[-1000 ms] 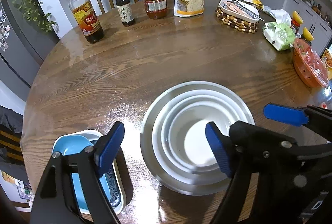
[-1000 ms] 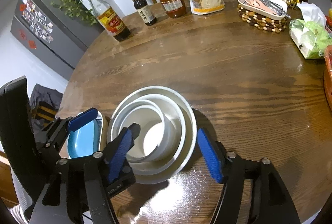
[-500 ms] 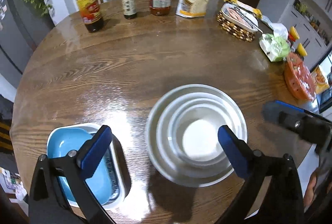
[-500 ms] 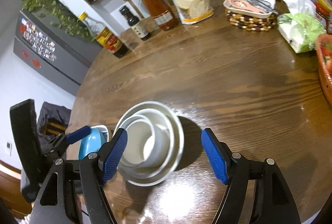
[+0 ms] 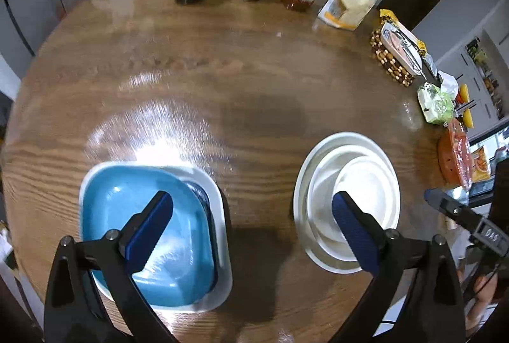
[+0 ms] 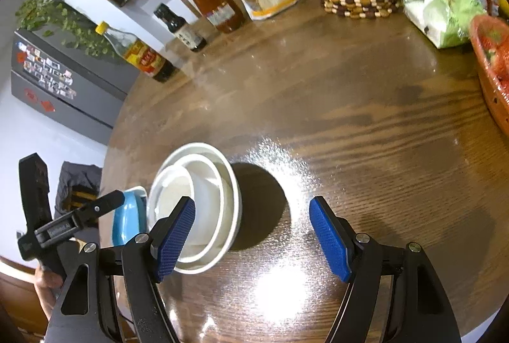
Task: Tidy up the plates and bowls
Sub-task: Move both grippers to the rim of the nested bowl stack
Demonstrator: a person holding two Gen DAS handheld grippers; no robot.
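- The left tongs [image 5: 253, 230] hang above the round wooden surface [image 5: 238, 82], jaws wide but closing, nothing between the pads.
- Under their left pad sits a blue square dish [image 5: 140, 235], nested in a white square plate [image 5: 219, 206] near the surface's edge.
- Just to the right stands a stack of white round bowls [image 5: 346, 200], smallest on top.
- The right tongs [image 6: 253, 239] stand apart and empty, their left pad over the bowl stack's rim.

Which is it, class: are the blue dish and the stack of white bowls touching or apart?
Apart. The left wrist view shows bare wood between the blue dish and the stack of white bowls.
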